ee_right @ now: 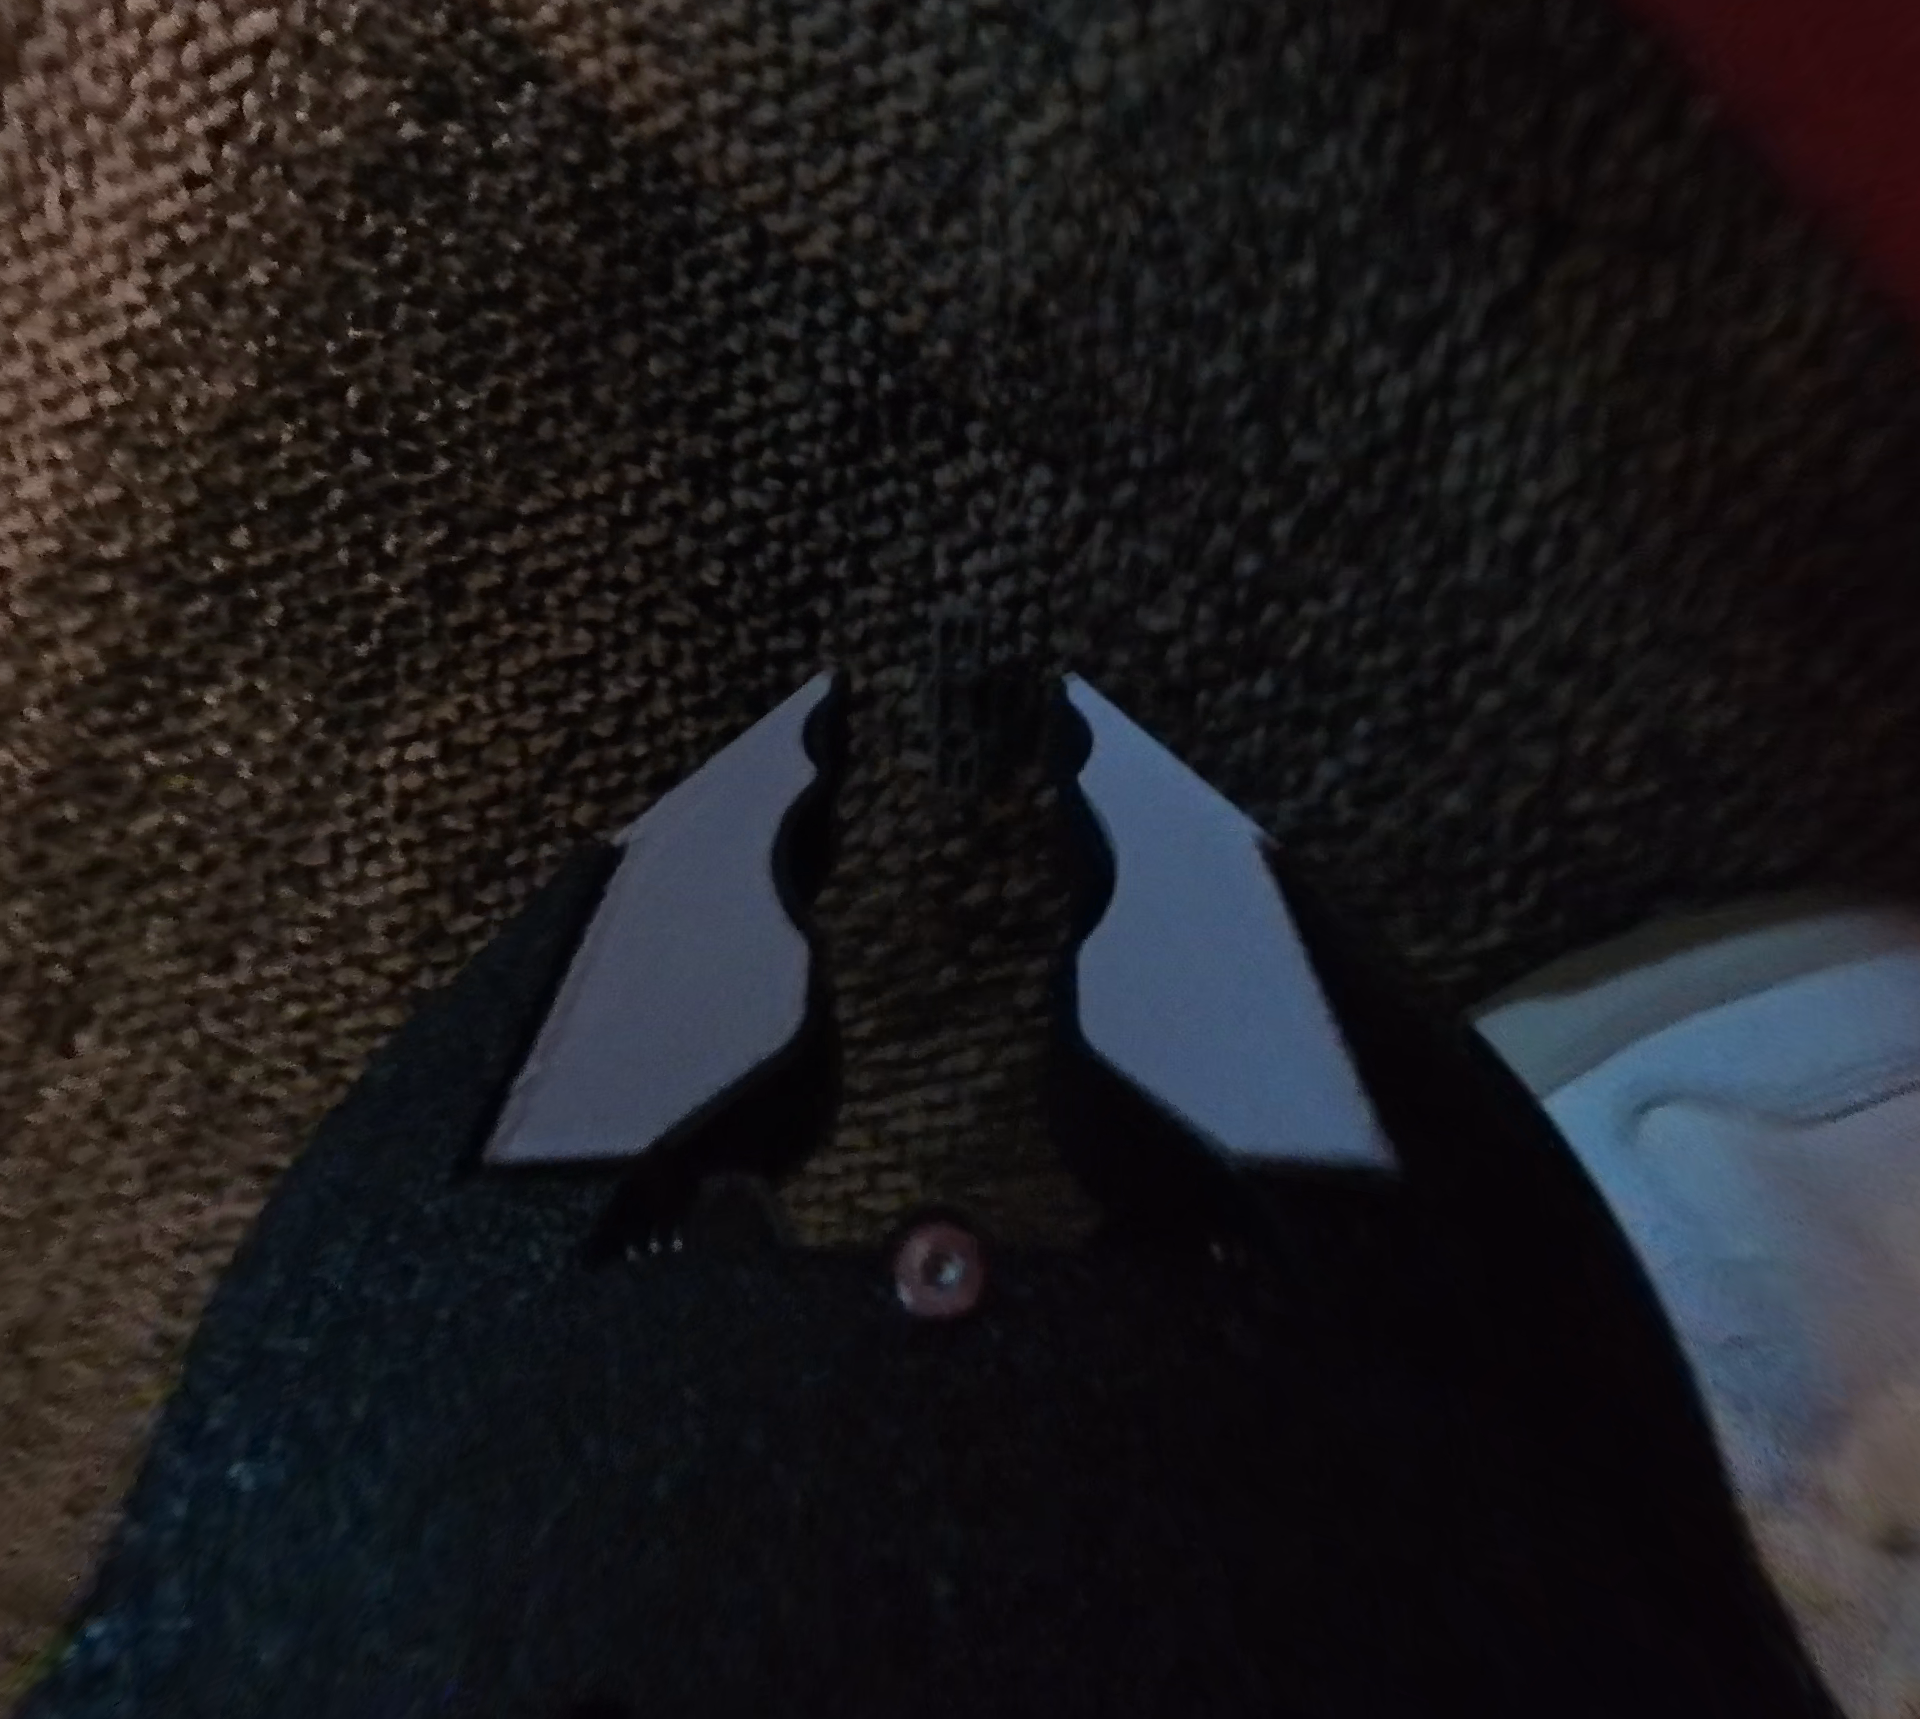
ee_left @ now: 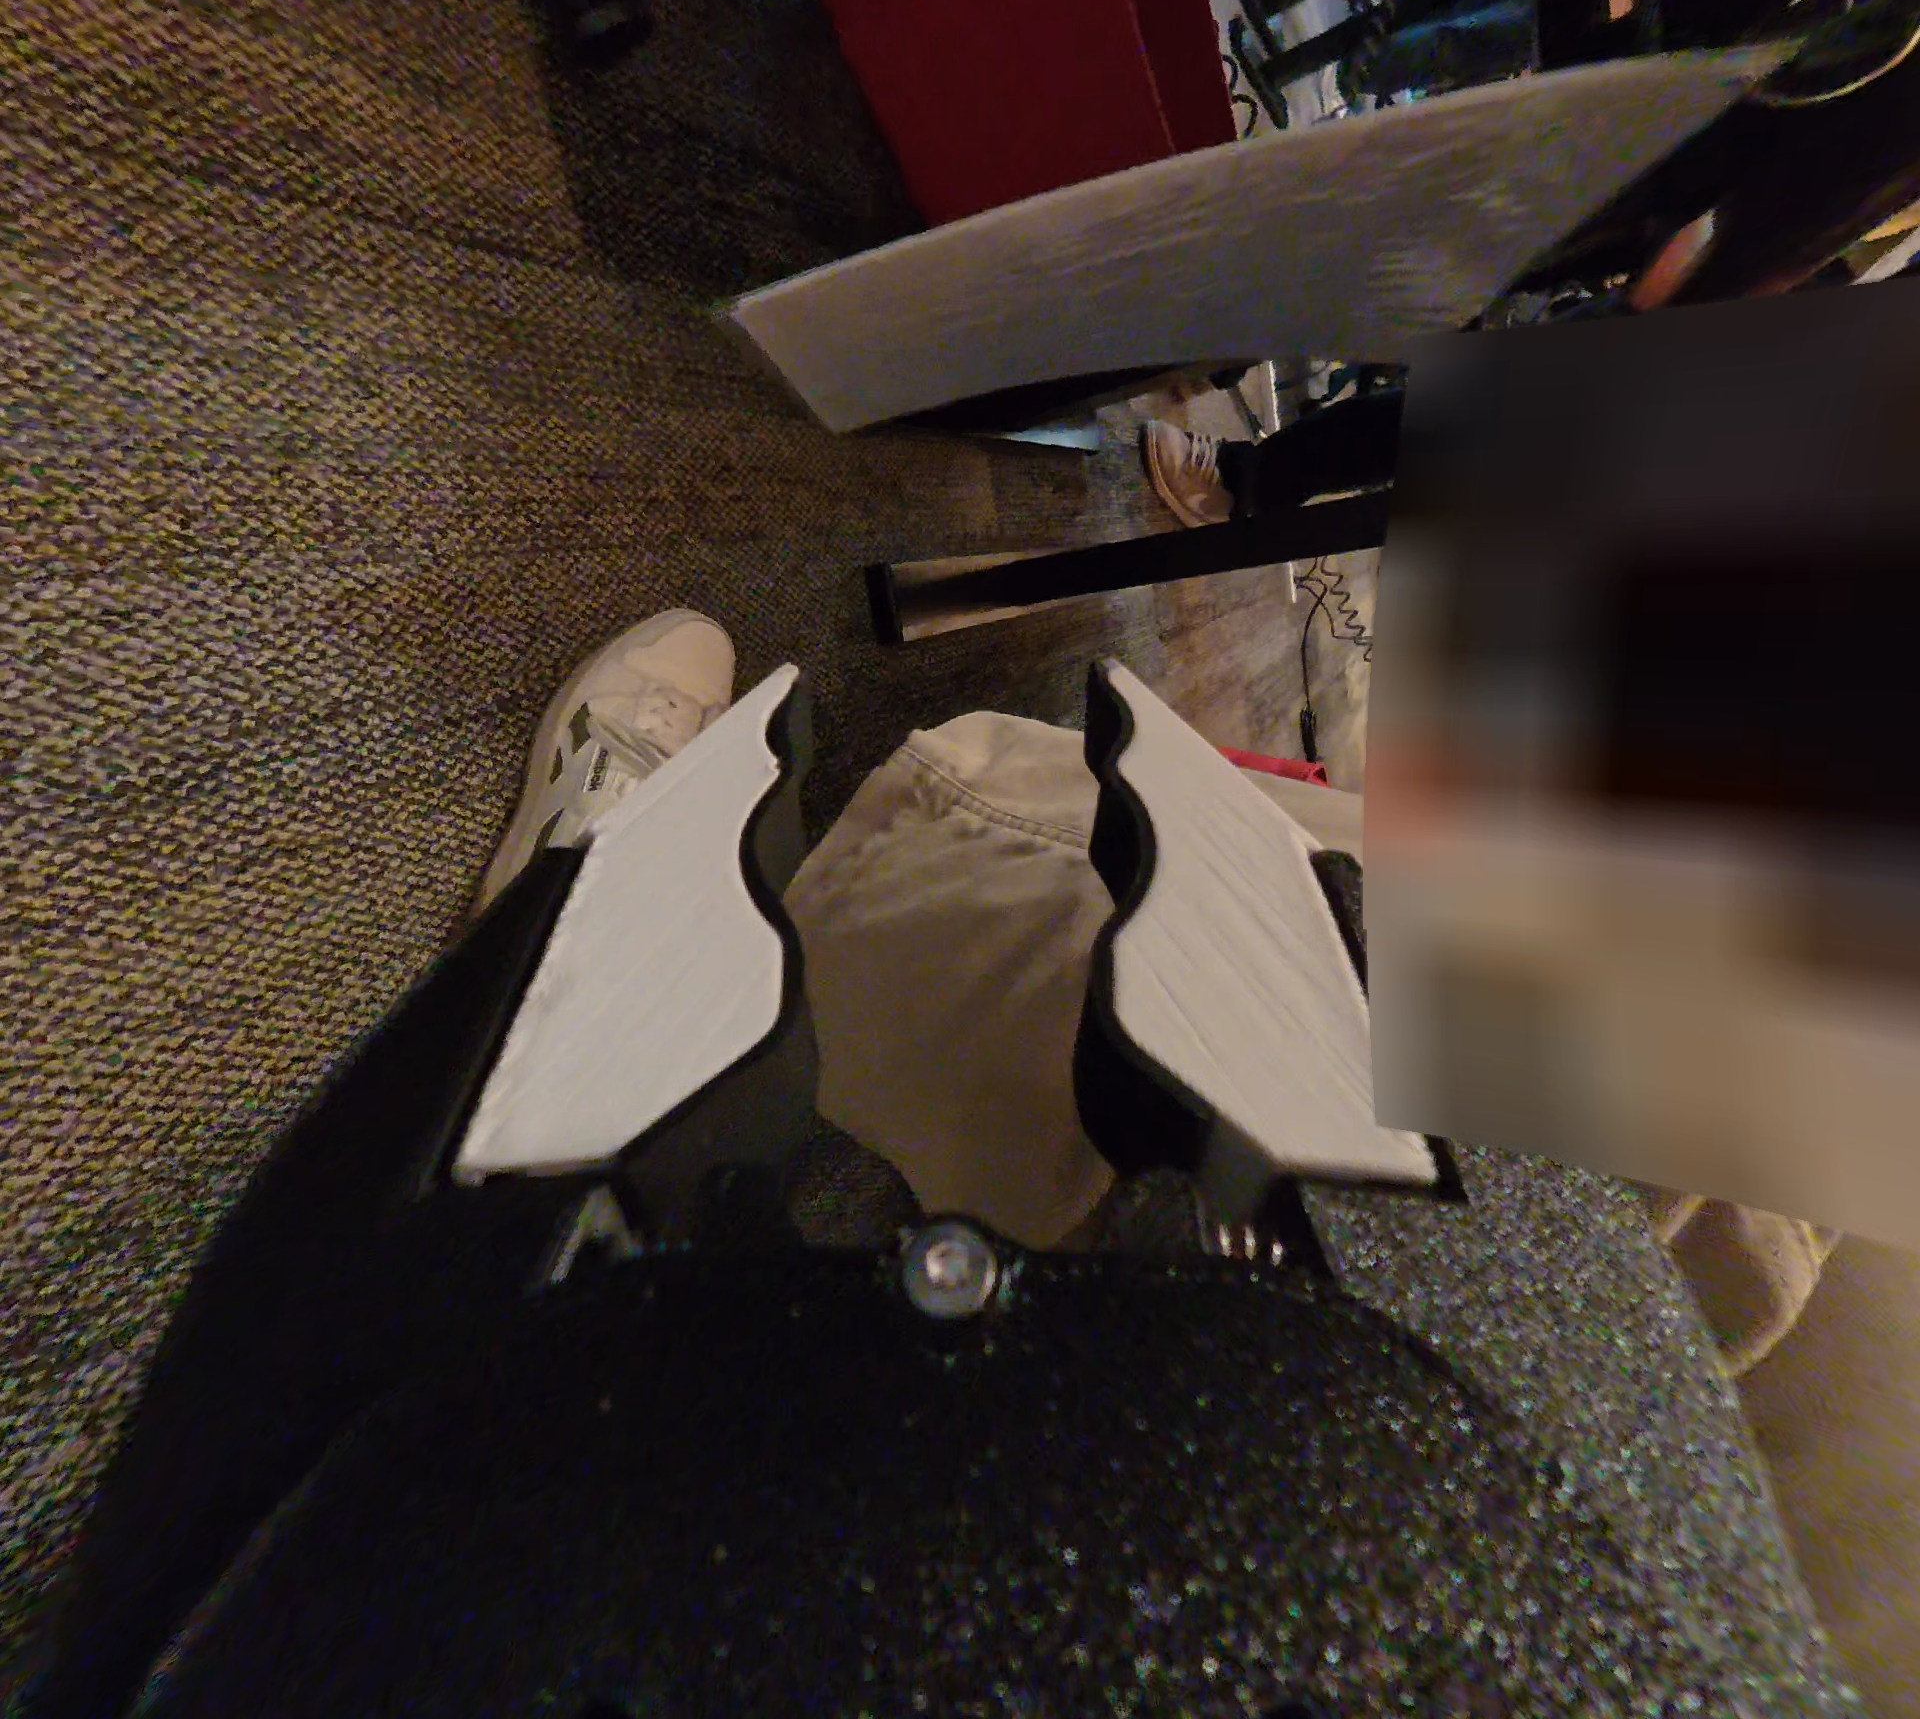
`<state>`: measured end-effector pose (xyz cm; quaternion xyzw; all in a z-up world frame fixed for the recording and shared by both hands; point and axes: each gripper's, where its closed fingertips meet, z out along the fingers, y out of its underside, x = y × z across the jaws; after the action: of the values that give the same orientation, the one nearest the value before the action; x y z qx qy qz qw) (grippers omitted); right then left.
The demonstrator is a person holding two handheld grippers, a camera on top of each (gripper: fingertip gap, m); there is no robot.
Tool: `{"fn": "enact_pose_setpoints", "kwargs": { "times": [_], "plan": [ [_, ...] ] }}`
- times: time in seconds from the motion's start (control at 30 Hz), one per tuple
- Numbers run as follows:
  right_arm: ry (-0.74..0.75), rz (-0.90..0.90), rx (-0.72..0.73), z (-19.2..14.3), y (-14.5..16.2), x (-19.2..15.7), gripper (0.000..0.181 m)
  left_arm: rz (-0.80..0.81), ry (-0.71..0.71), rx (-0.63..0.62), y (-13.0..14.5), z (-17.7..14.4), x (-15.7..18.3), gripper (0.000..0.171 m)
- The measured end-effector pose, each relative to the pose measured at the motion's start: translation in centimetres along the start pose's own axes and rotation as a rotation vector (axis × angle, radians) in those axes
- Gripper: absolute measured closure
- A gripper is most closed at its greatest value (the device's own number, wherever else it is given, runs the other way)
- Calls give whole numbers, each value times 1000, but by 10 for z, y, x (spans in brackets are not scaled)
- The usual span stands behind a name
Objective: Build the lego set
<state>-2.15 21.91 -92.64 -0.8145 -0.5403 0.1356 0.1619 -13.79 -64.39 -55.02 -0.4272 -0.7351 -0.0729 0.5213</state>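
Left gripper (ee_left: 940,724): wide open, holding nothing, pointing down toward the floor.
Between its fingers: a tan trouser leg (ee_left: 935,921), farther off, not touched.
Just past its left finger: a white sneaker (ee_left: 634,724) on brown carpet (ee_left: 260,422).
Ahead of it: a white board (ee_left: 1195,267), then a red box (ee_left: 997,7).
Right gripper (ee_right: 945,693): open, holding nothing, tilted down close over dark carpet (ee_right: 727,267).
By its right side: pale cloth (ee_right: 1714,1150).

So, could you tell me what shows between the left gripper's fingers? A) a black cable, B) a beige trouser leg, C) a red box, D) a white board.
B: the open left gripper frames a beige trouser leg, with a white shoe off to its left on the carpet.
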Motion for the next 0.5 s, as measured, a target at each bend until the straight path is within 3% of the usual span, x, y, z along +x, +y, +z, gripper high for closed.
{"fn": "enact_pose_setpoints", "kwargs": {
  "times": [0.03,0.13,0.23,0.33,0.5],
  "plan": [
    [4,-57,-25,0,-3,2,145,-1,-1,-1,1,1,-1,122],
    [23,-206,-147,5,4,8,148,6,-3,-14,8,6,-2,123],
    [-38,-209,-230,12,19,1,151,5,0,-31,15,12,0,123],
    [11,-253,-245,14,19,5,164,20,-11,-57,20,13,2,123],
    [-24,-195,-255,-7,17,-15,165,45,25,-66,22,5,25,124]
  ]
}}
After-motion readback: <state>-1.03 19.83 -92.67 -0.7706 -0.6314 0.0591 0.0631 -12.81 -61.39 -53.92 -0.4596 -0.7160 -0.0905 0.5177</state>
